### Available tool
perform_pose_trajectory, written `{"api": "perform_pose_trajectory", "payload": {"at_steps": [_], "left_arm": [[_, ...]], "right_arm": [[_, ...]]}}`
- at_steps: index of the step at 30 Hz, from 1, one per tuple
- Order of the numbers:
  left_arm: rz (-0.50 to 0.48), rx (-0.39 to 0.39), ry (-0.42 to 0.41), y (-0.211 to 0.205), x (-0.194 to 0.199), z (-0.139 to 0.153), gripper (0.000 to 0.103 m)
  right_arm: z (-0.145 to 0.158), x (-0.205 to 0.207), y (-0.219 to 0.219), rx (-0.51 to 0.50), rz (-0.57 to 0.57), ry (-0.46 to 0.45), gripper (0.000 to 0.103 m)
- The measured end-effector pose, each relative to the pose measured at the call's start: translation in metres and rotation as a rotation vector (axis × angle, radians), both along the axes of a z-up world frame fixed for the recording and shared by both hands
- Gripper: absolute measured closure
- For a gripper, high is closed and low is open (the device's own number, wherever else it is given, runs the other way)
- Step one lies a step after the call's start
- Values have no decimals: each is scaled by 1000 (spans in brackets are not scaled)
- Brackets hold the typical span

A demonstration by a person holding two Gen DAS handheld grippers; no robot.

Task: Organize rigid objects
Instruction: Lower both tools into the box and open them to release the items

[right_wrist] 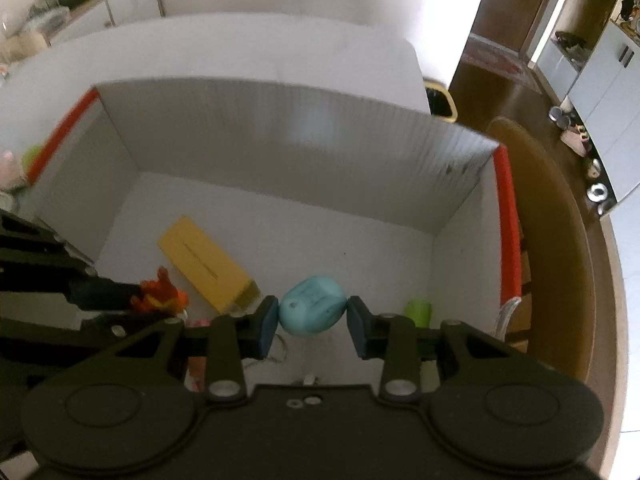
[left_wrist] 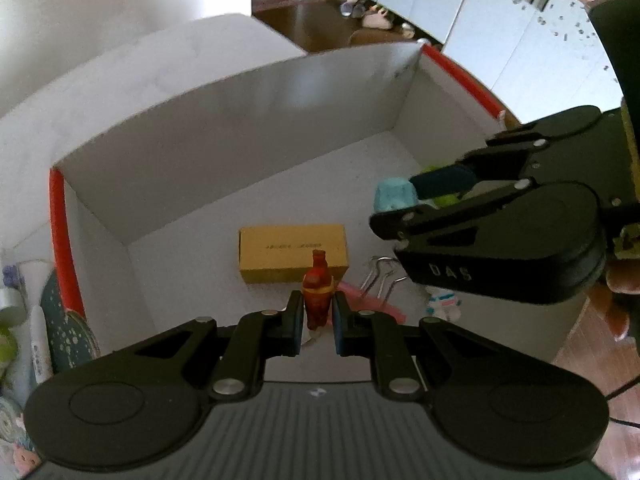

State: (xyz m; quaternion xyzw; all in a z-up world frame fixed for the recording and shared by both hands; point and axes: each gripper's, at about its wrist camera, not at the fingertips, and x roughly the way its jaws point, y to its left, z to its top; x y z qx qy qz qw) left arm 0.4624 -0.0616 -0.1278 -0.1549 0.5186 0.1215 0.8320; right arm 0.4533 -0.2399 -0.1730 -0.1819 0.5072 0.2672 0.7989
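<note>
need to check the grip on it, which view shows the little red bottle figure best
The left wrist view: the red bottle figure stands upright and sharp, pinched between the left gripper pads above the white box. The right wrist view shows it only blurred at the left edge, partly hidden.

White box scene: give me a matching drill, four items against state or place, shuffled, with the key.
Items
1. red figurine
2. blue toy
3. yellow box
4. green cup

States
A. lying flat on the white box floor
B. pinched in the left hand-held gripper
C. on the floor near the red-edged right wall
D. clamped in the right hand-held gripper

Pairs: 1-B, 2-D, 3-A, 4-C
</note>
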Motion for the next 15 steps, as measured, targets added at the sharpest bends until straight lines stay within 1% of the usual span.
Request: {"api": "perform_pose_trajectory", "payload": {"at_steps": [4,8,9,12,15], "left_arm": [[16,-17,32,4,6,-8,88],[25,-33,62,5,8,-13,88],[24,-33,70,4,9,-14,88],[12,-35,101,3,10,-18,88],[16,-37,112,3,10,-19,88]], "right_arm": [[-7,2,4,-23,-14,27,66],[-9,2,5,-23,-26,54,66],[-10,8,3,-20,-27,55,66],[-8,7,0,-4,-40,50,65],[-4,6,-4,12,-48,39,62]]}}
